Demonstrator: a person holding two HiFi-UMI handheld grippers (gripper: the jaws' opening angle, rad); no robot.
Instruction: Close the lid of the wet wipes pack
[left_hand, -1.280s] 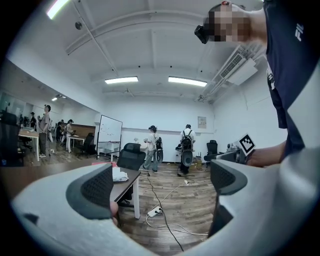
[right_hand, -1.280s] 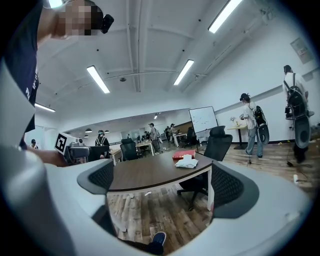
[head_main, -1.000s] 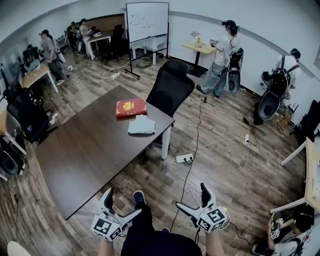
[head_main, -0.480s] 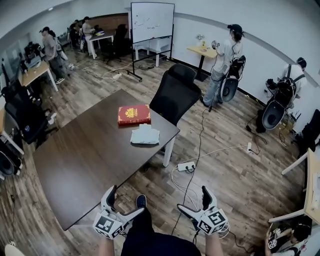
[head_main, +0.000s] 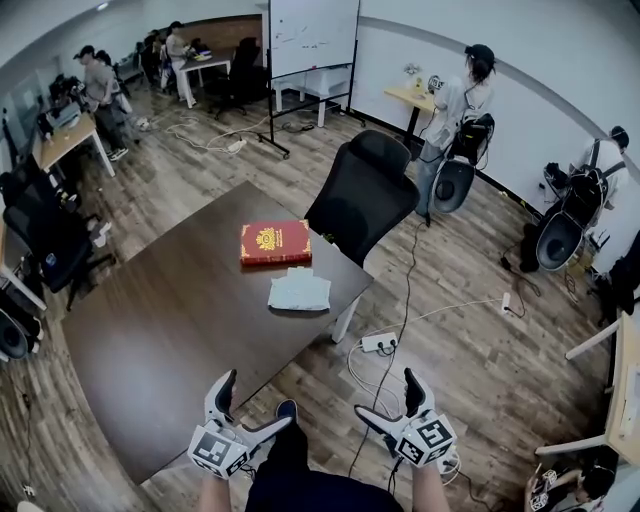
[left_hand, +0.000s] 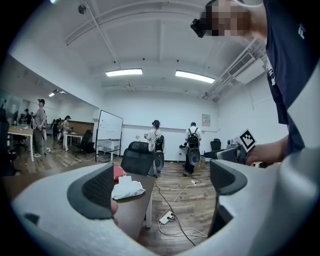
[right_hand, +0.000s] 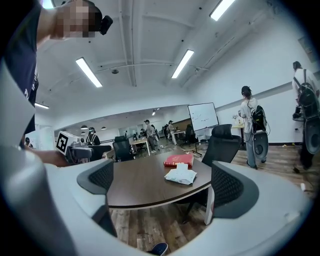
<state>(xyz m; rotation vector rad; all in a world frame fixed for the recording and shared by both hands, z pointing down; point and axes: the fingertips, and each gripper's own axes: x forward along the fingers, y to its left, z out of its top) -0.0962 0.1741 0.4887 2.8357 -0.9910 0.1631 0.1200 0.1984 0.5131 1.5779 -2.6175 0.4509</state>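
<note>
Wipes pack (head_main: 299, 293), one, lid (head_main: 300, 273) seemingly up; left tool (head_main: 250, 406), right tool (head_main: 390, 399) wide, empty.

On the table (head_main: 170, 330), the wet wipes pack (head_main: 299, 291) lies at the book's (head_main: 275, 243) 5 o'clock — the chair (head_main: 365, 190) stands at the pack's 1 o'clock.

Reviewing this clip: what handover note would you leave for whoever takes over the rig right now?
Left gripper: jaws apart, empty, held low, short of the table.
Right gripper: the same.
Wet wipes pack: on the table by its far edge, next to a red book; its lid looks raised.
Done: nothing yet.
Left: reach the pack and press the lid shut.
</note>
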